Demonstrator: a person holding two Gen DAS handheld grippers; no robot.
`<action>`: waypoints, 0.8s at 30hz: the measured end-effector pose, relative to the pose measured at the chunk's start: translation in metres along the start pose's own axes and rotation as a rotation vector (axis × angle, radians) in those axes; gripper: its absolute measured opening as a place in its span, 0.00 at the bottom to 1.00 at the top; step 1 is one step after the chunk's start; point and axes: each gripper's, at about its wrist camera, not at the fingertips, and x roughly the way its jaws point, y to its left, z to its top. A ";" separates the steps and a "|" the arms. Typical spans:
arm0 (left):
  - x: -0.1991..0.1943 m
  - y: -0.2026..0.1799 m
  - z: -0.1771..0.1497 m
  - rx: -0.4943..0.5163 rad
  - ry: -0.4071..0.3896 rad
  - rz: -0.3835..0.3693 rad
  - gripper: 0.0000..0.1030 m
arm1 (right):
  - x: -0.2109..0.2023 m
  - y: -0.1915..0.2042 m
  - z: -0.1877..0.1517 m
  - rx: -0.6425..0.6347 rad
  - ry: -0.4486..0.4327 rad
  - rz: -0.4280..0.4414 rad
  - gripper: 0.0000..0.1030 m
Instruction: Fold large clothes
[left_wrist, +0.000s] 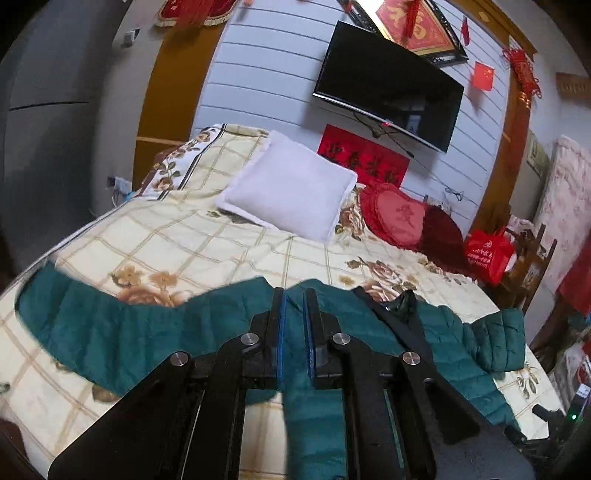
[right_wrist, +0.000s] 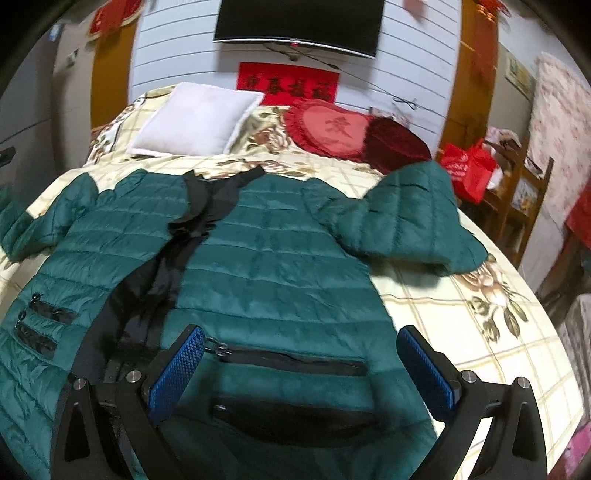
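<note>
the green puffer jacket (right_wrist: 266, 251) lies spread on the bed (right_wrist: 461, 332), collar toward the white pillow (right_wrist: 195, 122), hem nearest. left gripper (left_wrist: 294, 295) is clenched on a fold of it; right gripper (right_wrist: 301, 363) gapes wide above the hem.

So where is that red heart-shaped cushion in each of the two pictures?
Left wrist view: the red heart-shaped cushion lies right of centre, beyond the green jacket.
Right wrist view: the cushion is upper centre, at the head of the bed.
Shared landmark: the white pillow just left of it.
</note>
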 end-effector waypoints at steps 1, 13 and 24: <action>0.000 0.005 -0.004 -0.027 0.015 0.004 0.08 | 0.000 -0.005 -0.001 0.012 0.003 0.000 1.00; -0.026 0.251 -0.051 -0.430 0.118 0.509 0.66 | 0.007 0.010 -0.001 0.025 0.046 0.046 1.00; 0.050 0.303 -0.044 -0.238 0.270 0.463 0.67 | 0.029 0.026 -0.006 -0.047 0.102 0.008 1.00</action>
